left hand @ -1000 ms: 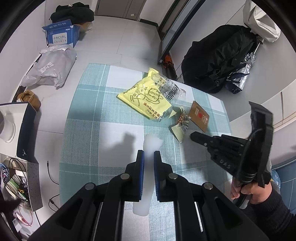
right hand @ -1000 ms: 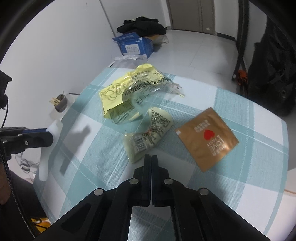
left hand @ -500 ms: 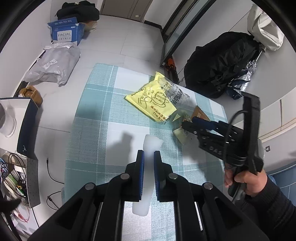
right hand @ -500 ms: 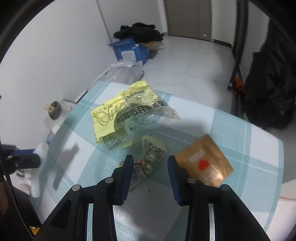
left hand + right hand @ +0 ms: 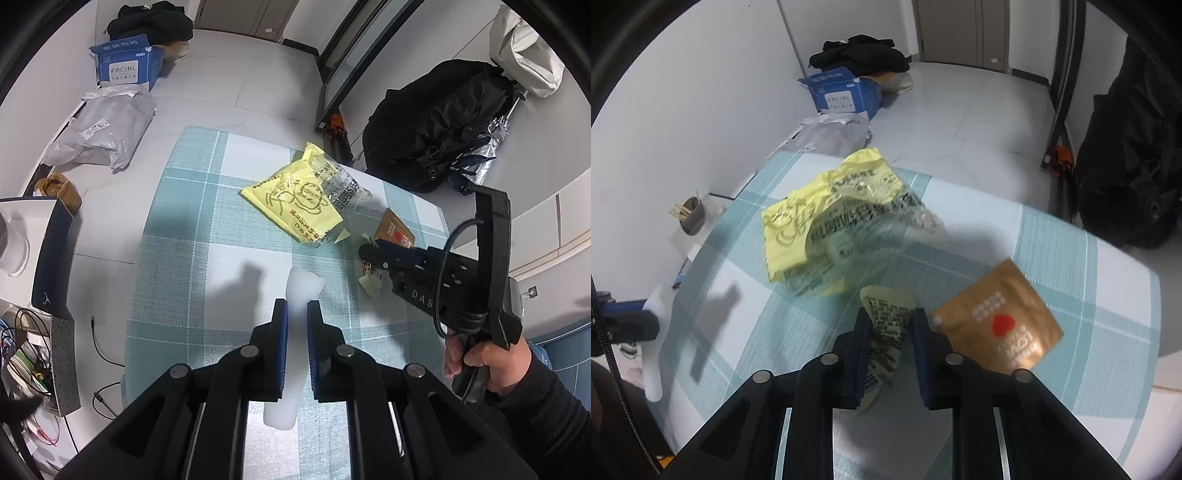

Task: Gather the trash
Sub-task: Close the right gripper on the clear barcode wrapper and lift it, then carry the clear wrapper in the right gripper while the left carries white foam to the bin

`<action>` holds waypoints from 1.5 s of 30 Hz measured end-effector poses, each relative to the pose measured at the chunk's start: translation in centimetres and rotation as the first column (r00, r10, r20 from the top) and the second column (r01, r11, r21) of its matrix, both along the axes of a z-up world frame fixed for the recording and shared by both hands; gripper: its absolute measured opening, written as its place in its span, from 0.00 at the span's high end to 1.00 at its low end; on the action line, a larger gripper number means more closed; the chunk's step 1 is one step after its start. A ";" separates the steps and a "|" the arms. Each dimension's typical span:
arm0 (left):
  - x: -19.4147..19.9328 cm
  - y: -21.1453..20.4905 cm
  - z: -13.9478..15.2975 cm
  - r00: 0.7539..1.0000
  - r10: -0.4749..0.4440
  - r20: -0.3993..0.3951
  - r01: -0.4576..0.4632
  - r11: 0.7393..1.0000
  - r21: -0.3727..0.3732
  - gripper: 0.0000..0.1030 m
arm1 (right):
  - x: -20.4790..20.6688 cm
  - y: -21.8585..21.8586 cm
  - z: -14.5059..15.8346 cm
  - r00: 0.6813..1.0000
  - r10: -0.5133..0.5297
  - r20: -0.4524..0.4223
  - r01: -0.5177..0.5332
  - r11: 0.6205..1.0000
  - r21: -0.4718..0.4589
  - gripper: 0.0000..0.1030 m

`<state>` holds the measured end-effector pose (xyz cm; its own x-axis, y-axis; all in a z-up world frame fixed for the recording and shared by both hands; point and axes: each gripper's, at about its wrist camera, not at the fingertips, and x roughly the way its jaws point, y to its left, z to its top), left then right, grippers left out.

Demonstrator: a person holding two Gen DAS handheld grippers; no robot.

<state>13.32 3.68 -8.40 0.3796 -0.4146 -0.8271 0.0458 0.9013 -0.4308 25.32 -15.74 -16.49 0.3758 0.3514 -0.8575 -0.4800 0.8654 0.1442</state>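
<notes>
teal-and-white checked tablecloth (image 5: 1071, 258), yellow wrapper (image 5: 798, 229), gold-brown sachet (image 5: 997, 325) with red heart, blue box (image 5: 842, 94).

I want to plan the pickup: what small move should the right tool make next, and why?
Probably finish closing the right tool on the pale wrapper before lifting. Its jaws have just been closing, the wrapper stands between them, but a gap shows on the right side. The left tool already grips a white bag.

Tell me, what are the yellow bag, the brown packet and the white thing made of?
Yellow bag: thin plastic film, crinkled, partly see-through and glossy. Brown packet: probably foil-lined plastic, flat with a soft metallic sheen. White thing in the left gripper: translucent, matte; maybe foam or soft plastic, hard to tell.
</notes>
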 end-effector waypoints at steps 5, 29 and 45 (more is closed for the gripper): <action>-0.2 -0.1 0.4 1.000 -0.006 0.016 0.006 1.000 -0.003 0.94 | -1.6 -0.9 0.8 1.000 -0.001 -0.019 0.001 1.000 0.010 0.84; -4.8 -3.8 8.1 0.968 -0.012 0.249 0.029 0.998 -0.064 0.94 | -14.6 -8.7 14.7 0.972 -0.082 0.221 0.037 0.980 0.197 0.84; -7.0 -12.0 15.3 0.907 -0.138 0.398 0.155 0.988 -0.010 0.94 | -21.6 -18.9 22.0 0.903 -0.228 0.365 0.122 0.949 0.292 0.84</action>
<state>6.30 -8.29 6.86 0.6038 -0.5204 -0.6038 0.3500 0.8536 -0.3858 3.70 -34.62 5.53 0.7360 0.4358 -0.5180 -0.3876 0.8987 0.2054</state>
